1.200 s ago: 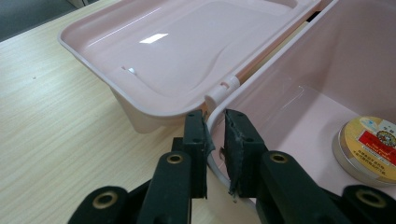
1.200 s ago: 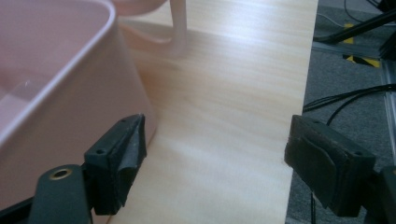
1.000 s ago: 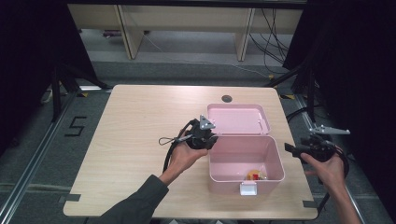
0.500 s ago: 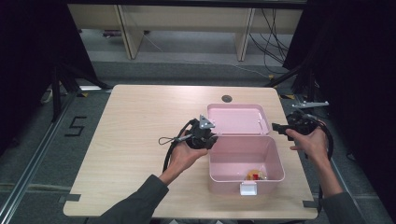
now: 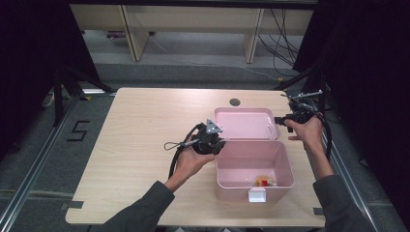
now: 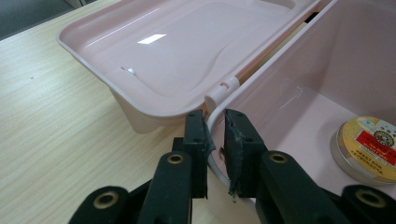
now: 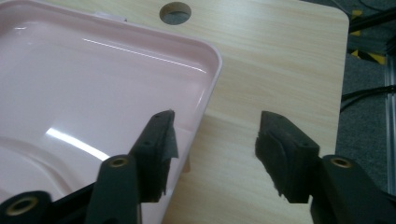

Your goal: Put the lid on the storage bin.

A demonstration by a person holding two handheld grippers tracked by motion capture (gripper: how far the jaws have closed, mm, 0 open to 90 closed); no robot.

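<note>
A pink plastic box (image 5: pixel 285 159) stands open on the table, its lid (image 5: pixel 245 123) folded back flat behind it. A round yellow and red tin (image 5: pixel 265 181) lies inside on the floor of the box. My left gripper (image 5: pixel 218 145) is shut on the box's left rim, close to the hinge; in the left gripper view the pale rim (image 6: pixel 212 114) is pinched where my left gripper (image 6: pixel 215 135) closes on it. My right gripper (image 5: pixel 279 120) is at the lid's right edge. Its jaws have just been closing and stand apart, the lid's rim (image 7: pixel 212 79) between them untouched.
The wooden table (image 5: pixel 145 125) has a round cable hole (image 5: pixel 235 102) just behind the lid. A white latch (image 5: pixel 256 195) hangs on the box's front wall. The table's right edge runs close beside my right hand. Cables trail on the floor beyond.
My right hand has travelled from beside the box's right wall back to the lid's right edge. My left gripper has kept still on the rim.
</note>
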